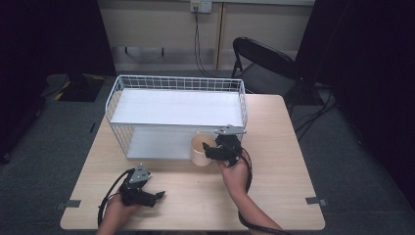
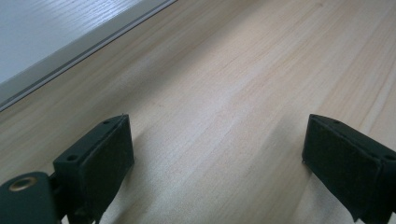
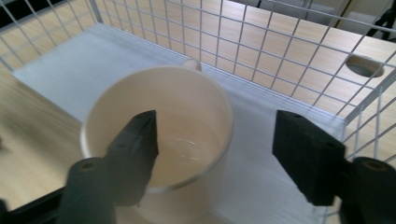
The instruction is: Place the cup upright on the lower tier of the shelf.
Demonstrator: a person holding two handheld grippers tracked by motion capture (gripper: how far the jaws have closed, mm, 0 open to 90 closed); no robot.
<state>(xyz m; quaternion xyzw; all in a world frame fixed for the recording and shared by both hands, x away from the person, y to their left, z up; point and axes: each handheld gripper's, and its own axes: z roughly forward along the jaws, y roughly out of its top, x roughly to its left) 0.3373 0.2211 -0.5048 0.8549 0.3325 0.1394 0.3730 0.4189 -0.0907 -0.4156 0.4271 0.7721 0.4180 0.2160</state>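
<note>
- We see the cream mug [image 1: 201,150] upright at the front edge of the white wire rack [image 1: 176,83], on/near its lower shelf [image 1: 156,143], approx. under the right end of the top shelf [image 1: 176,107]; can't tell from the high view if the base sits wholly on the shelf.
- Right gripper view: mug [image 3: 163,140] looks empty, handle [image 3: 192,65] on its far side, pointing twd the rack's wire wall.
- Right gripper [image 1: 219,149] sits just beside the mug's right side, w/ the right hand [image 1: 236,172] behind it.
- Its jaws stand spread: in its own view the right gripper [image 3: 219,154] has one jaw over the mug's mouth, inside the rim, and the other outside, apart from the wall. So the rim is betw. them but we see no pad pressing on it; mug stands on its own.
- Left gripper [image 1: 157,196] lies low on the wooden table [image 1: 274,176], front-left, well apart from mug & rack, left hand [image 1: 117,208] around it.
- Left gripper [image 2: 215,154] jaws also wide apart, nothing betw. them but bare tabletop [image 2: 233,84]; edge of the rack's white shelf [image 2: 46,32] shows top-left in that view.
- A black folding chair [image 1: 264,63] stands behind the table.
</note>
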